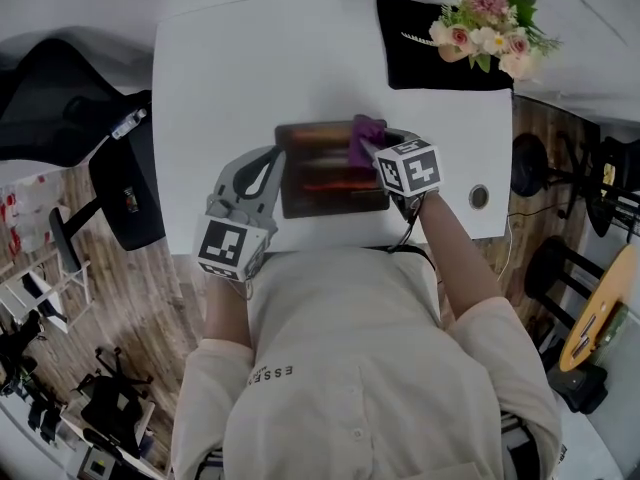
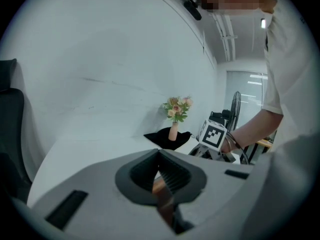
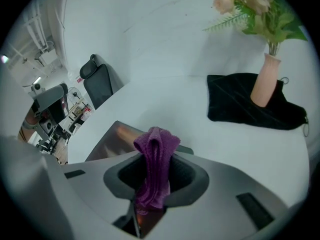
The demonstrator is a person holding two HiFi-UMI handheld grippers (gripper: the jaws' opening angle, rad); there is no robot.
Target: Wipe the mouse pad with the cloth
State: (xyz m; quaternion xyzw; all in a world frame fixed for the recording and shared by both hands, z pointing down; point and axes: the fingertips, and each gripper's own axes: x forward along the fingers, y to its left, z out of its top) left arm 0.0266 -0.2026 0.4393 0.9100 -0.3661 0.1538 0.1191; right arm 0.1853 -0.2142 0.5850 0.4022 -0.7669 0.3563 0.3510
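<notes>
Mouse pad (image 1: pixel 325 180): laid near the white table's (image 1: pixel 220 58) front edge; its left edge is pinched by the left gripper (image 1: pixel 274 174). Purple cloth (image 1: pixel 366 131): clamped in the right gripper (image 1: pixel 368 154) and set on the pad's right rear. Wiping is judged under way, with most of the pad left.

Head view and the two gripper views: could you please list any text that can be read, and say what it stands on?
"ESSE": small letters on the back of the person's shirt; anything after them is unclear.
The left gripper and right gripper bear only square black-and-white markers, no letters.
Red marks on a white surface at the head view's left edge: too small to read.
Both gripper views: no text.
</notes>
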